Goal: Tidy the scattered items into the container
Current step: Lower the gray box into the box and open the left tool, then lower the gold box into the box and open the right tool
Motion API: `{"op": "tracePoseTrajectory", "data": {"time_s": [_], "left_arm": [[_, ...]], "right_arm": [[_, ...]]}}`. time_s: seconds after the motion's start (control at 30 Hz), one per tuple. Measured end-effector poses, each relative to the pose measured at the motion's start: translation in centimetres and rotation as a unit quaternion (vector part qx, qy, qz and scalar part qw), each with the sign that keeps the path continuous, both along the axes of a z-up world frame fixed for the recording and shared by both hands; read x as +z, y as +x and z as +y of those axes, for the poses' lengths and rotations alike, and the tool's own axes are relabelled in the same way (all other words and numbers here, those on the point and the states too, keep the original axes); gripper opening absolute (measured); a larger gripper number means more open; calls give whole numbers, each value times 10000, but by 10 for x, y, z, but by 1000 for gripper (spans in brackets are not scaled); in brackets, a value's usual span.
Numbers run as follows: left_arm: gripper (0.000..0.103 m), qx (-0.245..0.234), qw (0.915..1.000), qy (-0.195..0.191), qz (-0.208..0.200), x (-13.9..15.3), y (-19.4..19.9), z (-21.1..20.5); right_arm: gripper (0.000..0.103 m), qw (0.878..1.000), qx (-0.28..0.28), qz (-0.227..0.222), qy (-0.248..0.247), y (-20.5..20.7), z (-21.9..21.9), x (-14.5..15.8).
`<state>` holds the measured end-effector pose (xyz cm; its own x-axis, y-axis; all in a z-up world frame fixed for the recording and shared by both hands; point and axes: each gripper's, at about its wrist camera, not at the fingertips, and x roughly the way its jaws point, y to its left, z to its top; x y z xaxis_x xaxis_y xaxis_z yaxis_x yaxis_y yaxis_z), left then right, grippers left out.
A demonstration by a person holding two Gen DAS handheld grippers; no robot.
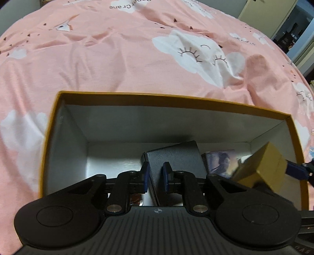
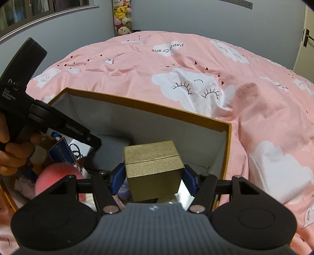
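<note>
while right gripper (image 2: 154, 179) clamps gold box (image 2: 153, 166) over container (image 2: 149, 109), left gripper (image 1: 156, 176) seemingly gapes.

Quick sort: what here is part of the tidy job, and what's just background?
Part of the job:
- orange-rimmed cardboard box, the container
- gold box, held in the right tongs over the container
- black case, between the left tongs
- pink ball and blue tag, inside

Background:
- pink cloud-print duvet
- plush toys by the wall
</note>
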<state>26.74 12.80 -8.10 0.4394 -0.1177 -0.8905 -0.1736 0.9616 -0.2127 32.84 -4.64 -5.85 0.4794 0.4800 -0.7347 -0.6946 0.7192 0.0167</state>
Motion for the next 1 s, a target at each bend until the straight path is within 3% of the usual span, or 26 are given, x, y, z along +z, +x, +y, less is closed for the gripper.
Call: {"op": "tracePoseTrajectory", "data": {"time_s": [0.13, 0.23, 0.77, 1.0], "left_arm": [[19, -46, 9999, -91, -66, -1, 5, -6], [30, -101, 9997, -177, -133, -2, 5, -8], [31, 5, 9975, -129, -699, 29, -29, -10], [31, 26, 9970, -132, -757, 40, -42, -15]], "right_arm": [[65, 10000, -51, -69, -46, 5, 8, -3], [65, 9999, -116, -89, -51, 9, 14, -4], [64, 9981, -465, -249, -322, 21, 29, -7], [64, 9983, -485, -103, -315, 23, 23, -2]]}}
